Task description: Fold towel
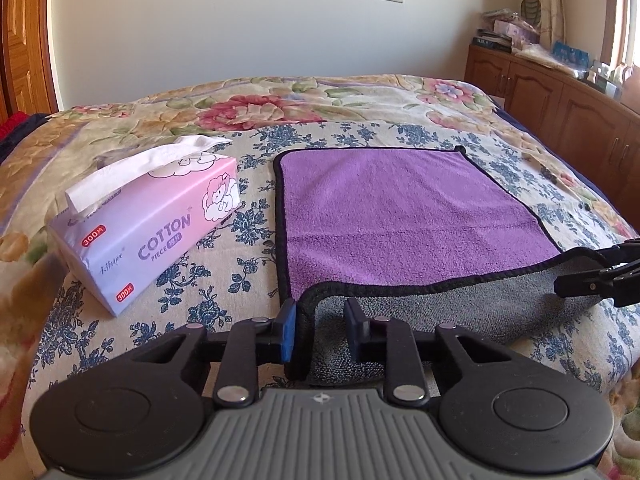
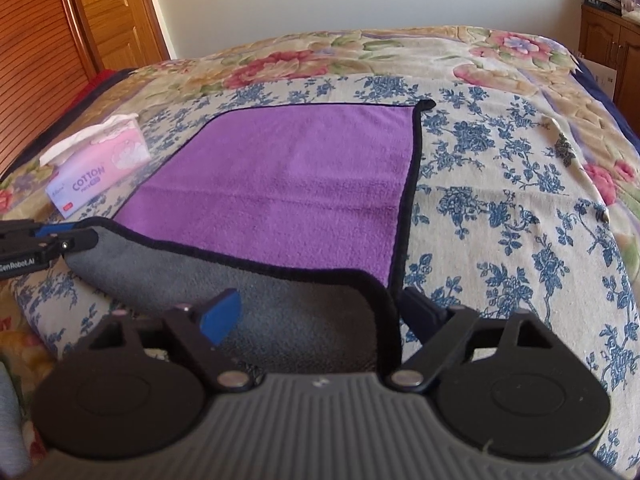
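1. Towel [image 1: 400, 216] lies spread on the bed [image 1: 400, 104], purple side up, with its black-trimmed near edge lifted and turned over so the grey underside shows along the front.
2. Left hand-held gripper [image 1: 322, 330] sits at the near left corner; its jaws stand apart in the left wrist view, with the trimmed corner hanging against the blue pad [image 1: 289, 330], so it looks spread rather than pinching. From the right wrist view its tip meets the grey fold, but I cannot tell more there.
3. Right hand-held gripper [image 2: 320, 312] is at the near right corner, jaws wide apart with the turned-up grey corner between them, not squeezed.
4. My reading: the first fold has only begun. The near edge is raised, while the far edge stays flat on the bed, so carrying the near edge across and any second fold are left.
5. Count: one towel, two hand-held grippers, one tissue box [image 1: 156, 216] left of the towel and apart from it, one bed.
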Motion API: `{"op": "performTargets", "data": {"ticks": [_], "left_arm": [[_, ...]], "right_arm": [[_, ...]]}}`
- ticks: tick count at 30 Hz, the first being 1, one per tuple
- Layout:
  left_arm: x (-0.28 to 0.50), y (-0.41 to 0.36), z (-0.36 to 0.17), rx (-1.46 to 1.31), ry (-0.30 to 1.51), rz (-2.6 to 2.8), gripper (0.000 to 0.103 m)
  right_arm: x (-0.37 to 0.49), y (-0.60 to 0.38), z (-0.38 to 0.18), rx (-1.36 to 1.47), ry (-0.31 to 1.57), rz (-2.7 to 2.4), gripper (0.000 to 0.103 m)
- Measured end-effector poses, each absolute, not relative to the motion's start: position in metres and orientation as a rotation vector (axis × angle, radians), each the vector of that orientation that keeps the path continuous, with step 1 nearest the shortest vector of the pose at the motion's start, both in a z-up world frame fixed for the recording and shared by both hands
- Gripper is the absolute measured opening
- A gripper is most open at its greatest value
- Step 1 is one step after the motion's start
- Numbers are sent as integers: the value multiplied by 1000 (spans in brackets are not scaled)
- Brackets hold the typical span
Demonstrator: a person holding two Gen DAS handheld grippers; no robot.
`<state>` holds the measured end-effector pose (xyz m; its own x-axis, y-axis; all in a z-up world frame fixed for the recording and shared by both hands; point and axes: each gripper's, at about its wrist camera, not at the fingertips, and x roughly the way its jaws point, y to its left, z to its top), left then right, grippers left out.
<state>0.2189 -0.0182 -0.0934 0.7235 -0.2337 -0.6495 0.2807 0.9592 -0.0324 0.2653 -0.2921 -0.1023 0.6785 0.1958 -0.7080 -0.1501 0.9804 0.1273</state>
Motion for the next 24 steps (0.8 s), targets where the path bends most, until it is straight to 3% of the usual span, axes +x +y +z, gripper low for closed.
{"op": "performTargets", "data": {"ticks": [4, 9, 17, 22, 24], "left_arm": [[218, -18, -94, 71, 705, -289, 16], [216, -17, -93, 68, 699, -304, 8], [214, -20, -93, 75, 694, -315, 7], [214, -20, -92, 76, 693, -315, 7], [214, -20, -92, 76, 693, -316, 6]], "right_arm": [[266, -294, -101, 63, 812, 202, 76], [268, -299, -99, 63, 821, 200, 55], [269, -304, -99, 48, 833, 194, 27], [269, -302, -98, 25, 835, 203, 20], [268, -302, -97, 18, 835, 203, 10]]}}
